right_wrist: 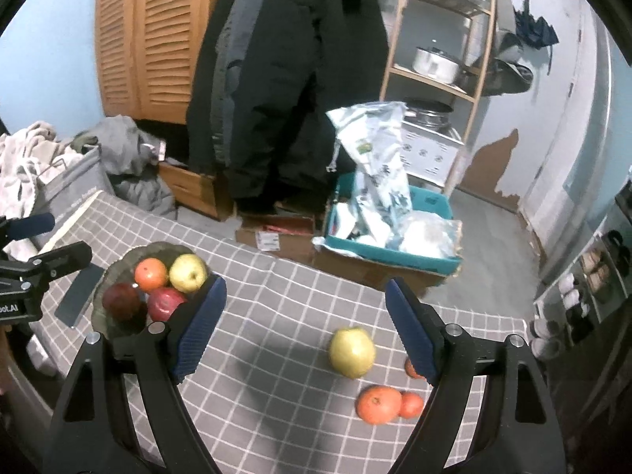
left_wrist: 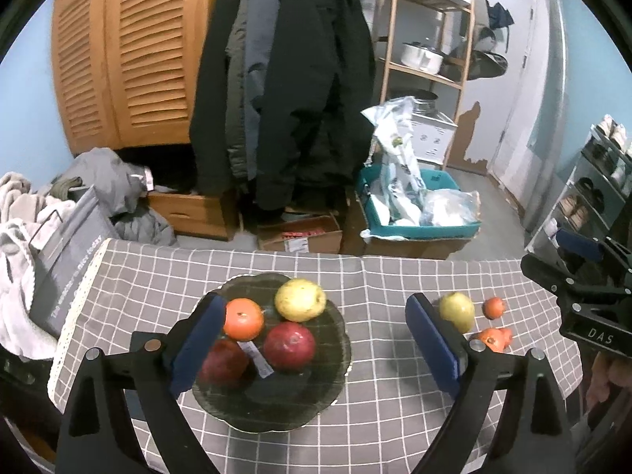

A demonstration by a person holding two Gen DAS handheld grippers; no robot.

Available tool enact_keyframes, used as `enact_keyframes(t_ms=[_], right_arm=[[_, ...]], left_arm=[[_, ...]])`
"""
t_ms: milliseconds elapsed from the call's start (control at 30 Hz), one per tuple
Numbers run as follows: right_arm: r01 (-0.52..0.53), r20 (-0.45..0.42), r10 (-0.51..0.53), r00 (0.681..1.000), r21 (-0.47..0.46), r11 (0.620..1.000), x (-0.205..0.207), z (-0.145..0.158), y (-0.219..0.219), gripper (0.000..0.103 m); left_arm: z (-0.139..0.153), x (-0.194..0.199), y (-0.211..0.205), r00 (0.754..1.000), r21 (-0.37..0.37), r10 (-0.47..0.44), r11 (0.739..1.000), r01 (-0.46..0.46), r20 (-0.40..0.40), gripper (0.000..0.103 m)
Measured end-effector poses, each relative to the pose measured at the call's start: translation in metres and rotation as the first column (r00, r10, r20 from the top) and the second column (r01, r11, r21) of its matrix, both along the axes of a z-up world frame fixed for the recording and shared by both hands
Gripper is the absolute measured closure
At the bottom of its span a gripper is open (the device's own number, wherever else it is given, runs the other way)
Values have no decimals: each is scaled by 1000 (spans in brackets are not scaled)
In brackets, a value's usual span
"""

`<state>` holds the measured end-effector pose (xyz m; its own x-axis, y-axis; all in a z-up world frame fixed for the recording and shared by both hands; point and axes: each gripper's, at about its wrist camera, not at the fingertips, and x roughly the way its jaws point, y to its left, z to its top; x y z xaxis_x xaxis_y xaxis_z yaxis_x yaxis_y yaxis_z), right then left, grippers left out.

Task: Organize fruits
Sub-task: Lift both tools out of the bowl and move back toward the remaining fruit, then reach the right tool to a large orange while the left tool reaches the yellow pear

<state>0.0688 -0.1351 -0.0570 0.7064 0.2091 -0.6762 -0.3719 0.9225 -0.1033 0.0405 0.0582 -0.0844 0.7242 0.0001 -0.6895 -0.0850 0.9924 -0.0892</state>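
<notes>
A dark glass plate (left_wrist: 324, 399) (right_wrist: 103, 296) on the checked tablecloth holds an orange (left_wrist: 243, 319) (right_wrist: 150, 274), a yellow apple (left_wrist: 300, 300) (right_wrist: 188, 272) and two dark red apples (left_wrist: 289, 345) (left_wrist: 223, 363). My left gripper (left_wrist: 316, 339) hangs open above the plate with nothing between its blue pads. To the right, loose on the cloth, lie a yellow apple (right_wrist: 351, 351) (left_wrist: 457, 311), a large orange (right_wrist: 378, 403) and two small oranges (right_wrist: 411, 405) (right_wrist: 412, 369). My right gripper (right_wrist: 304, 328) is open and empty, above and left of them.
The table's far edge (left_wrist: 300, 252) drops to a floor crowded with cardboard boxes (left_wrist: 300, 237) and a teal bin of bags (left_wrist: 418, 217). A grey laundry basket (left_wrist: 67, 260) stands off the left edge. A dark flat slab (right_wrist: 77, 300) lies left of the plate.
</notes>
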Motion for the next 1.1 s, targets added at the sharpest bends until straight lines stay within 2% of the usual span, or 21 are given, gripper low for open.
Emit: enact_keyframes(t_ms=[500,800,1100], right_arm=[[104,-22,-104,994,-5,995,-3,-6,-68,21],[145,-65,-146,987,-22,989,-1,-24,-97,21],[165,-144,-168,975,-31,986,8,-55,-117,21]], left_arm=[[-9,17,-43,996,11,-81,997,82,-37,8],[-22,30,-73,988,24,-137,990,139,-74,8],[-49,49,-102,974,43,-178,982,185,-141,8]])
